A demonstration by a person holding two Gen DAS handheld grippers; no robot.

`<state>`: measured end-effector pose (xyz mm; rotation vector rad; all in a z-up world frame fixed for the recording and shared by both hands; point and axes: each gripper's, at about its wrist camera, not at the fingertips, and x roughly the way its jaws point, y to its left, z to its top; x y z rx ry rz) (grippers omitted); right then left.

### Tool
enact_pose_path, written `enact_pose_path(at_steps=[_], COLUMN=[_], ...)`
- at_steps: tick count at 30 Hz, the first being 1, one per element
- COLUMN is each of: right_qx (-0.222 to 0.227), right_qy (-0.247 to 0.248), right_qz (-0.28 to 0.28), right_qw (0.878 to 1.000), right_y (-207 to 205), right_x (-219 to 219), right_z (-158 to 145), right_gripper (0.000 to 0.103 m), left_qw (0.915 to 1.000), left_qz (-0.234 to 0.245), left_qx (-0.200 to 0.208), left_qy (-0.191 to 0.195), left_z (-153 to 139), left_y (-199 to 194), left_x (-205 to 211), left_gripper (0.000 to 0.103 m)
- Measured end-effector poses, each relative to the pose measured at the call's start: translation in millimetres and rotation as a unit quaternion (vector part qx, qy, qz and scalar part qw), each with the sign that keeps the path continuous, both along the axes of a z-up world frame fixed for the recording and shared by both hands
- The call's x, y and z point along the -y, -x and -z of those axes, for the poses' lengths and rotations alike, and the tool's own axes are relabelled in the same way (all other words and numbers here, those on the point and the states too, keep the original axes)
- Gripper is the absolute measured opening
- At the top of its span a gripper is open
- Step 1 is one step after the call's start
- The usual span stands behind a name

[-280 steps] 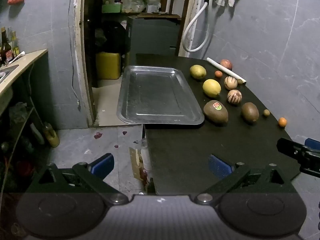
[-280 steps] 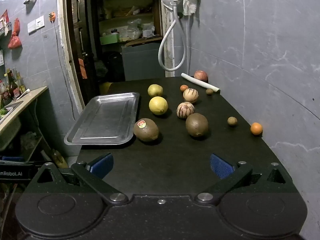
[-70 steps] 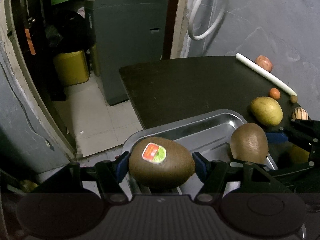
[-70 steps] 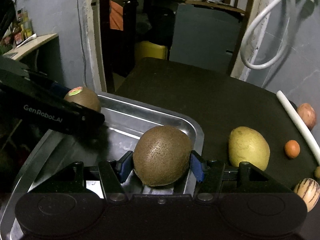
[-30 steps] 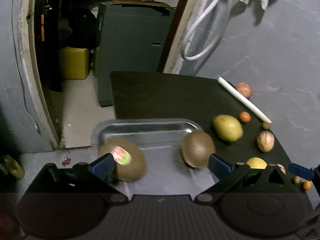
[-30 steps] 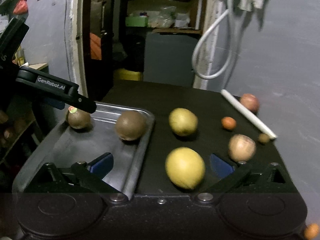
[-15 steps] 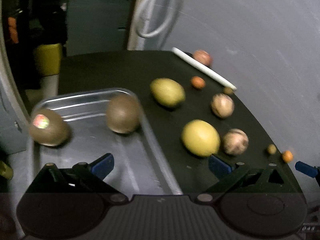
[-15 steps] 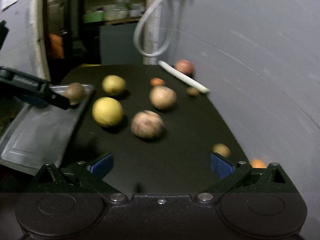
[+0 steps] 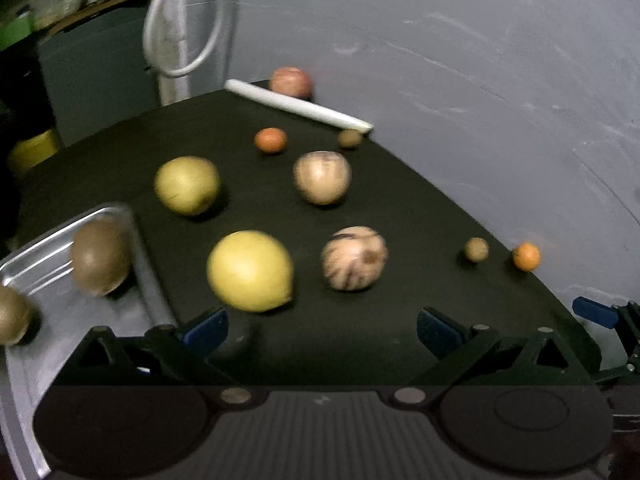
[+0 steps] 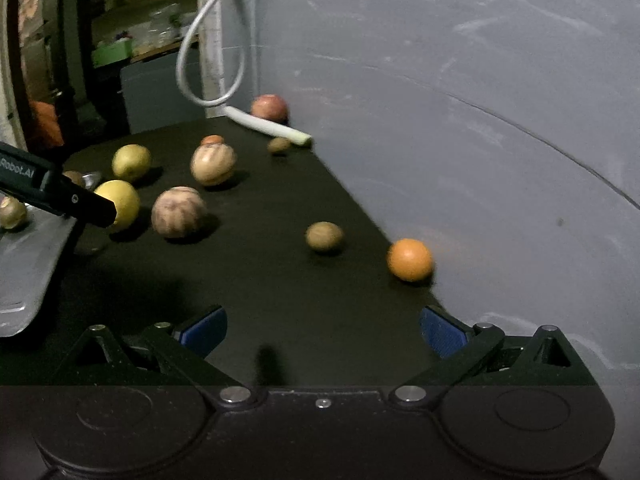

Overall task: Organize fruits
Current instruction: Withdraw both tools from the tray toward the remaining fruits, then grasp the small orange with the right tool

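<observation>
Both grippers empty, jaws wide apart: left gripper (image 9: 322,330) lined up on the yellow lemon (image 9: 251,270), right gripper (image 10: 323,330) facing the small orange (image 10: 410,260). 2 kiwis (image 9: 101,255) sit in the tray (image 9: 36,248), remaining fruit loose on the table (image 9: 400,208), probably next.

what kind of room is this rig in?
Probably a home utility or kitchen back room, not a lab. A white looped hose hangs on a bare grey plaster wall, cluttered storage shelves show through the doorway, and loose fruit sits on a black tabletop.
</observation>
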<state>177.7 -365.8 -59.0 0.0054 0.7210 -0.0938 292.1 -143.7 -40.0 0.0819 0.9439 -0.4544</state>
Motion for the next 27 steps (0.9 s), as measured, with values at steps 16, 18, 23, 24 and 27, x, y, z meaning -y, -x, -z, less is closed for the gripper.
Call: enact_pose_path(at_steps=[16, 18, 23, 24, 27], right_qx=[-0.015, -0.020, -0.023, -0.024, -0.034], right_qy=[0.125, 0.119, 0.148, 0.160, 0.200], right_qz=[-0.017, -0.020, -0.020, -0.024, -0.042], right_qw=[0.992, 0.993, 0.988, 0.987, 0.978], right_y=[-5, -9, -17, -19, -27], right_x=[16, 20, 17, 15, 11], right_z=[11, 11, 14, 15, 19], right_gripper=[0.087, 0.081, 0.074, 0.073, 0.070], left_qw=[0.9695, 0.9586, 0.9308, 0.9242, 0.9004], left_qz=[0.215, 0.250, 0.325, 0.340, 0.389], left_qx=[0.067, 0.083, 0.113, 0.119, 0.135], left_qy=[-0.095, -0.107, -0.124, -0.128, -0.141], left_z=[17, 21, 27, 28, 32], left_y=[-25, -27, -32, -33, -34], left_x=[124, 136, 156, 159, 171], left_gripper=[0.102, 0.102, 0.101, 0.100, 0.097])
